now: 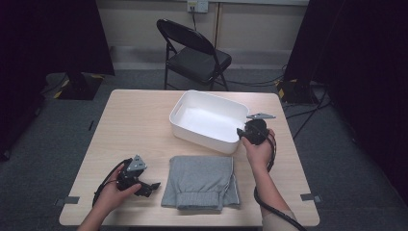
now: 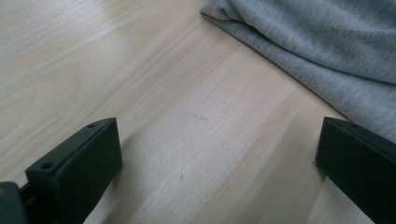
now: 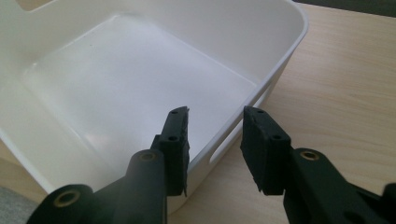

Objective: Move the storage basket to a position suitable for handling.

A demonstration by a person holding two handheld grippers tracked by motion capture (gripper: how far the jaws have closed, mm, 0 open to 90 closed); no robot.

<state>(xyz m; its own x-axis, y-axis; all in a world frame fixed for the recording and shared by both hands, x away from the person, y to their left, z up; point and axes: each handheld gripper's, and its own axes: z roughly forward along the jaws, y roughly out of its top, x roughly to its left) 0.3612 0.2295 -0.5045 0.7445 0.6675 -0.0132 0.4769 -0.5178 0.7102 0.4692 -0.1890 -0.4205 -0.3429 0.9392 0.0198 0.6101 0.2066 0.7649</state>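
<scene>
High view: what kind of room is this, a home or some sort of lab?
Probably a lab or recording room, not a home: dark curtains hang at both sides, cables trail over grey carpet, and a lone folding chair stands behind the wooden table.

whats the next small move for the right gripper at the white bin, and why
Probably lower the right gripper slightly and close on the white plastic bin's near wall by its handle slot. One jaw stands inside that wall, the other outside, with a gap still around it. The bin is empty, and the folded grey sweatpants lie just in front.
</scene>
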